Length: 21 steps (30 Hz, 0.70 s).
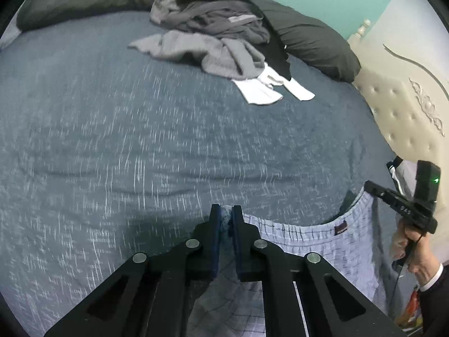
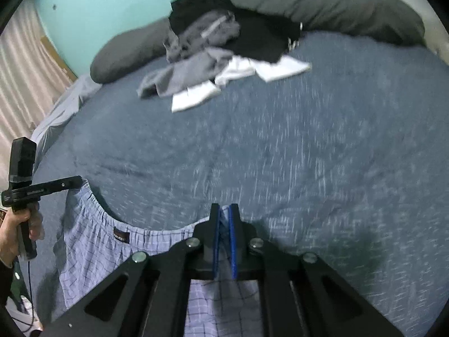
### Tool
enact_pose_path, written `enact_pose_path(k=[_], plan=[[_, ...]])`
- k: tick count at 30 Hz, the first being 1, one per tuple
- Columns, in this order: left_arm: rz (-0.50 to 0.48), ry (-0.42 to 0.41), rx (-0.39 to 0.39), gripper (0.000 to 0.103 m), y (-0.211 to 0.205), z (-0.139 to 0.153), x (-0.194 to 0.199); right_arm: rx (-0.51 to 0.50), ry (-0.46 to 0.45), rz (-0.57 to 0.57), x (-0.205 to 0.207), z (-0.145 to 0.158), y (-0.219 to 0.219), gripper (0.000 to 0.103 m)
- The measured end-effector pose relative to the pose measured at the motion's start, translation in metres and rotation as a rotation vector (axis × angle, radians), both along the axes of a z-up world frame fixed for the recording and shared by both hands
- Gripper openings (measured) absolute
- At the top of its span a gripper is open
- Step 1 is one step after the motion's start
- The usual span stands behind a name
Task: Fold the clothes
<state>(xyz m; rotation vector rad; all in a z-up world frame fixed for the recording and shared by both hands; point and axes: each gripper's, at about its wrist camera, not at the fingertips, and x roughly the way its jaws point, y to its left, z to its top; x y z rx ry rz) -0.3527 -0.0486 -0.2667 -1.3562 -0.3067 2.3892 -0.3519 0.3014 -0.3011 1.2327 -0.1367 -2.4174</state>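
Light blue checked boxer shorts (image 1: 308, 233) hang by their waistband above the blue bed (image 1: 140, 140). My left gripper (image 1: 226, 210) is shut on one end of the waistband. My right gripper (image 2: 224, 210) is shut on the other end; it also shows in the left wrist view (image 1: 370, 186). The left gripper shows in the right wrist view (image 2: 80, 181). The shorts (image 2: 92, 241) droop between the two, with a dark label on the band.
A pile of grey, black and white clothes (image 1: 213, 36) lies at the far side of the bed, against dark pillows (image 1: 314, 42). A cream tufted headboard (image 1: 404, 112) stands at the right. Curtains (image 2: 25, 84) hang at the left.
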Motion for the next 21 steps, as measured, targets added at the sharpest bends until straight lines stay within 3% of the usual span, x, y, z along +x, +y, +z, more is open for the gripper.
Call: enact_pose_path(k=[4, 13, 17, 20, 21], plan=[[-0.008, 0.019, -0.022, 0.008, 0.008, -0.003, -0.009, 0.012, 0.058, -0.012, 0.002, 0.008, 0.0, 0.005], [0.002, -0.041, -0.07, 0.01, 0.016, -0.026, -0.024, 0.049, -0.011, -0.07, -0.004, -0.019, 0.0, 0.005], [0.021, -0.066, -0.038, 0.013, 0.009, -0.028, -0.022, 0.067, -0.055, -0.096, -0.007, -0.03, -0.003, 0.008], [0.043, -0.066, 0.013, 0.032, -0.006, -0.02, -0.017, 0.021, -0.077, -0.151, -0.008, -0.029, 0.004, 0.013], [0.051, -0.062, 0.03, 0.039, -0.011, -0.017, -0.015, 0.005, -0.079, -0.178, -0.008, -0.027, 0.007, 0.022]])
